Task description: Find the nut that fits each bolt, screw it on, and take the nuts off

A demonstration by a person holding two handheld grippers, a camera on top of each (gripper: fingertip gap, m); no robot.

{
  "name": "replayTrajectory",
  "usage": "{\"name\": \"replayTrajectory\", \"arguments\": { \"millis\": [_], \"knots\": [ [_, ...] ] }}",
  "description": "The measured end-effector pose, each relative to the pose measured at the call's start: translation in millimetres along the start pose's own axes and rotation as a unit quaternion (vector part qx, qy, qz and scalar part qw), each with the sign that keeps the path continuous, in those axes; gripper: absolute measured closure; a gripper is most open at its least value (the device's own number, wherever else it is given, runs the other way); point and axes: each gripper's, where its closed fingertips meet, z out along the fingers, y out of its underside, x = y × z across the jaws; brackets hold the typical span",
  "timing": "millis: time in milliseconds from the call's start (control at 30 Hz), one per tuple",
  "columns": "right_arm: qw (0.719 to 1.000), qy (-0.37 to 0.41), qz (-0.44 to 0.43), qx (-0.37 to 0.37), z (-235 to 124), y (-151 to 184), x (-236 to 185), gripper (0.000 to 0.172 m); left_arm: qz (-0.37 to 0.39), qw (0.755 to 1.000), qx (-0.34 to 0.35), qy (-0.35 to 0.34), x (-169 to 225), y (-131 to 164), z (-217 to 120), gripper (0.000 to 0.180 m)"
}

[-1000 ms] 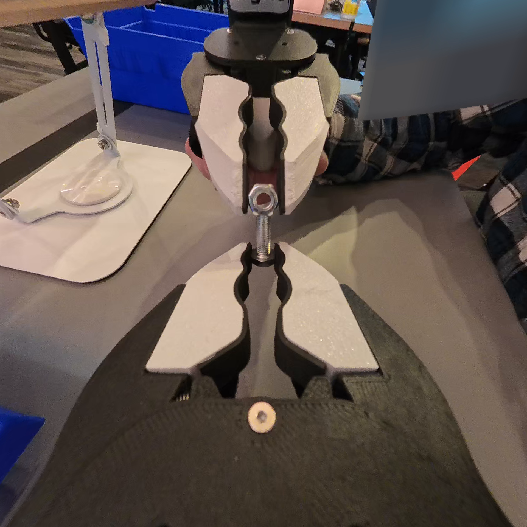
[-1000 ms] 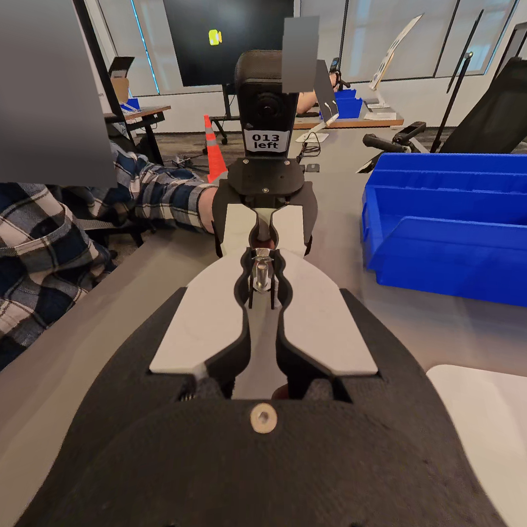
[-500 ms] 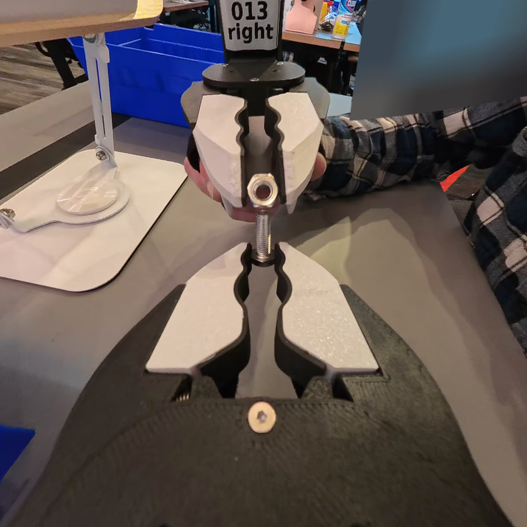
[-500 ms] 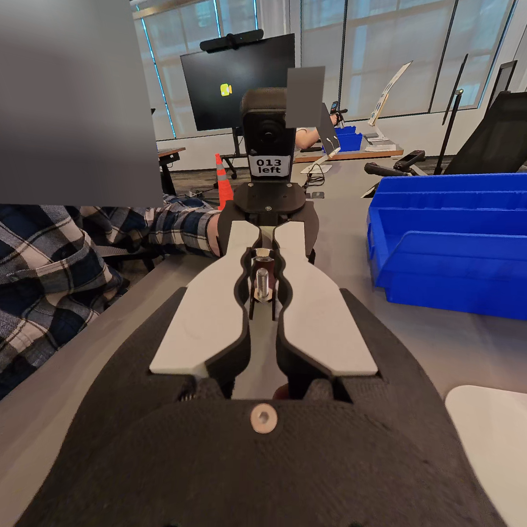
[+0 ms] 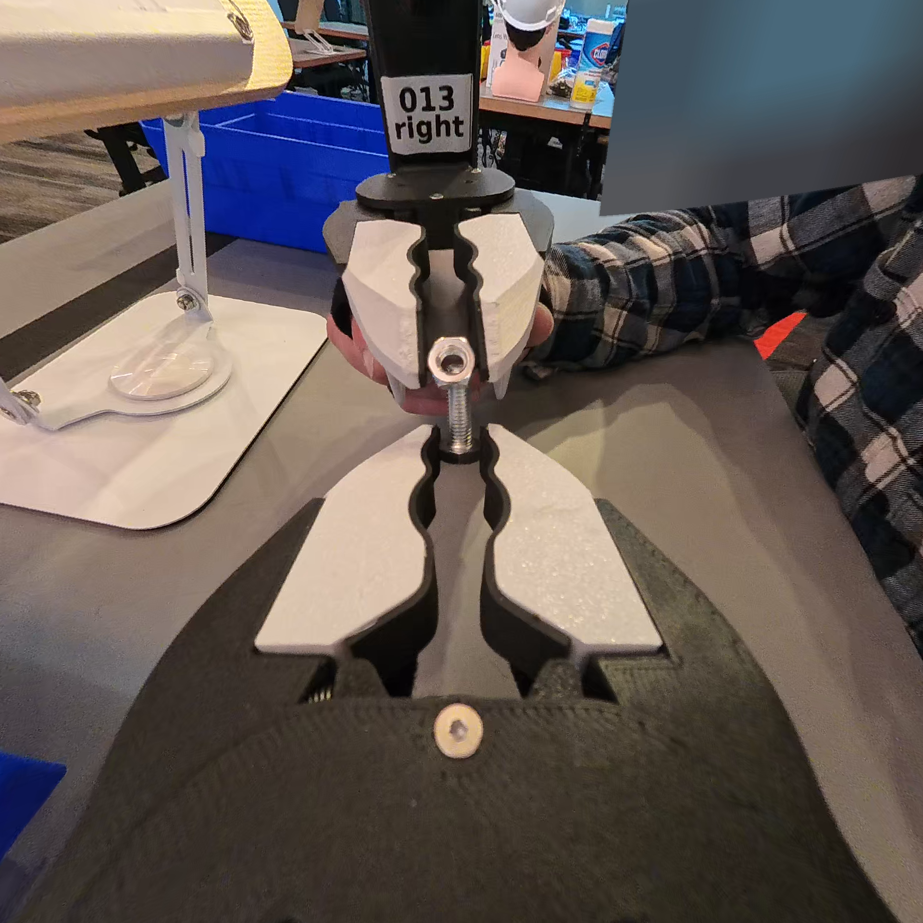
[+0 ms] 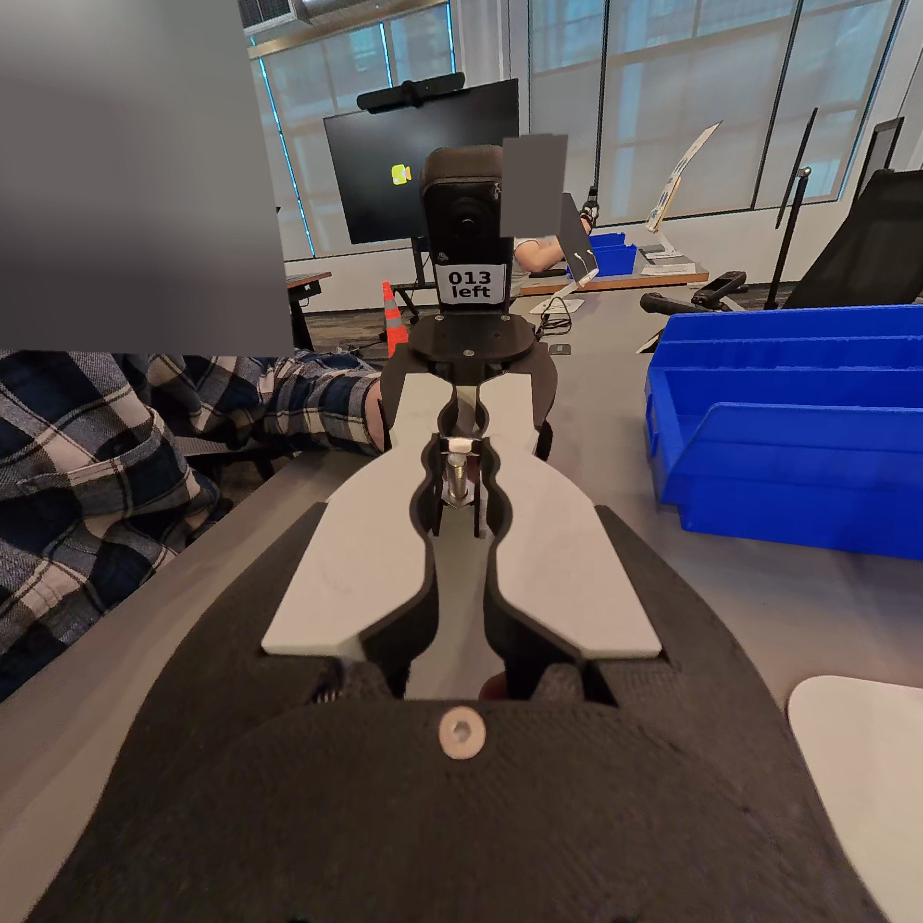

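While both grippers meet nose to nose above the grey table (image 5: 699,524), a silver bolt (image 5: 459,417) spans the gap between them. In the left wrist view, the left gripper (image 5: 458,452) clamps the bolt's head end at its fingertips, both pads pressing on it, and the threaded shank runs straight away from that camera toward the opposite tool. Its long axis lies along the line joining the two grippers, roughly level with the table and clear of it. The far end of the shank enters a silver hex nut (image 5: 451,360), whose open bore faces the left camera. The right gripper (image 5: 452,367) is closed on that nut, its black inner pads against the nut's flats.

From the right wrist view the same bolt (image 6: 457,477) points toward the camera, with the nut (image 6: 458,499) nearest and held between the right gripper's (image 6: 458,504) fingertips, while the left gripper (image 6: 462,442) pinches the head beyond. A hand in a plaid sleeve (image 5: 674,294) holds the right tool. Blue bins (image 6: 799,424) stand beside the work on the table, and a white stand base (image 5: 150,399) lies on the other side.
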Motion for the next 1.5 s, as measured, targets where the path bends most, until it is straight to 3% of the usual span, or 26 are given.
{"name": "replayTrajectory", "arguments": {
  "millis": [567, 967, 1500],
  "knots": [
    [1.000, -0.006, 0.004, 0.023, -0.2, -4.2, -2.3, 0.156, -0.007, 1.000, 0.029, 0.010, 1.8, -7.0, -2.4, 0.166],
    [0.994, -0.014, 0.004, 0.109, 3.3, -26.4, -12.5, 0.156, -0.031, 0.991, 0.121, 0.057, 14.1, -29.6, -5.6, 0.166],
    [0.988, -0.025, 0.005, 0.151, -1.0, -34.4, -14.7, 0.156, -0.041, 0.985, 0.152, 0.071, 17.5, -36.2, -5.0, 0.166]
  ]
}}
